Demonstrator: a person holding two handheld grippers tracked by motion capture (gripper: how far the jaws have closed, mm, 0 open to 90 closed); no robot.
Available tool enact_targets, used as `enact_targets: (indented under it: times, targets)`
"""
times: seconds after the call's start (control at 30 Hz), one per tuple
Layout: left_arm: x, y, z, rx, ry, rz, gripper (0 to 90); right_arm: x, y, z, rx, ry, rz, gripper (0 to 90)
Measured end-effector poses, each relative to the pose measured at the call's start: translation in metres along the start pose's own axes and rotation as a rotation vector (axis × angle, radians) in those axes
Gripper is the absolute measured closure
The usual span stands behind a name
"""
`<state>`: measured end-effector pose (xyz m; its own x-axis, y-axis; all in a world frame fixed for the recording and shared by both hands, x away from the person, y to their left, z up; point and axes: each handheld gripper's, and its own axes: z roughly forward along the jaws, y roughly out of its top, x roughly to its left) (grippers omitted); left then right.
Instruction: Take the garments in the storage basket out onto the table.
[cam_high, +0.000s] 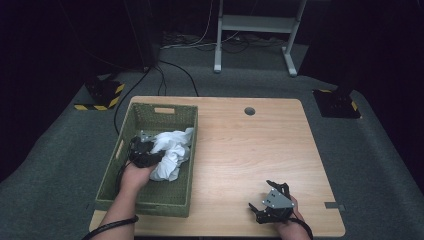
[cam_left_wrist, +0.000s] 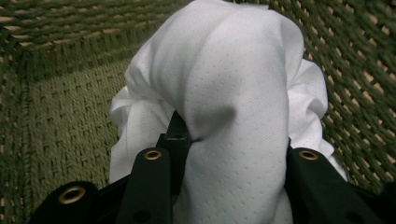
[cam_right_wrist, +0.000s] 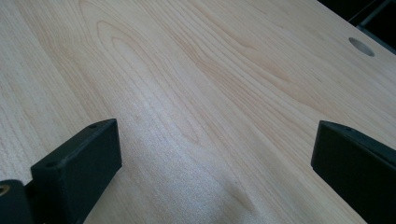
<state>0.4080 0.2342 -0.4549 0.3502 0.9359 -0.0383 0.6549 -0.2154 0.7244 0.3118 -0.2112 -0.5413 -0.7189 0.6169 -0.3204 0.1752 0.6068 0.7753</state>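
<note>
A crumpled white cloth (cam_high: 172, 150) lies in a green woven basket (cam_high: 150, 112) on the left side of the wooden table (cam_high: 240, 145). My left gripper (cam_high: 152, 154) reaches into the basket and is shut on a thick fold of that cloth. In the left gripper view the cloth (cam_left_wrist: 233, 93) bulges up between the two black jaws of the left gripper (cam_left_wrist: 238, 144), with the basket's weave (cam_left_wrist: 60, 107) behind it. My right gripper (cam_high: 265, 196) rests near the table's front edge, open. In the right gripper view, bare wood (cam_right_wrist: 187, 70) lies between the jaws of the right gripper (cam_right_wrist: 217, 140).
A round cable hole (cam_high: 250, 111) sits at the table's far middle, also seen as the cable hole (cam_right_wrist: 361, 46) in the right gripper view. Beyond the table, a white desk frame (cam_high: 255, 30) and cables stand on grey carpet. Yellow-black striped bases (cam_high: 102, 95) flank the table.
</note>
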Motion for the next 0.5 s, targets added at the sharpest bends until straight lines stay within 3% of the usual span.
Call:
enact_targets:
  times: [0.23, 0.5]
  targets:
    - [0.006, 0.001, -0.017, -0.101, 0.013, -0.042, 64.6, 0.0, 0.0, 0.0, -0.003, 0.0, 0.003, 1.4]
    - [0.005, 0.004, -0.034, -0.21, 0.048, -0.04, 65.2, -0.001, 0.0, 0.0, -0.007, 0.001, 0.004, 1.4]
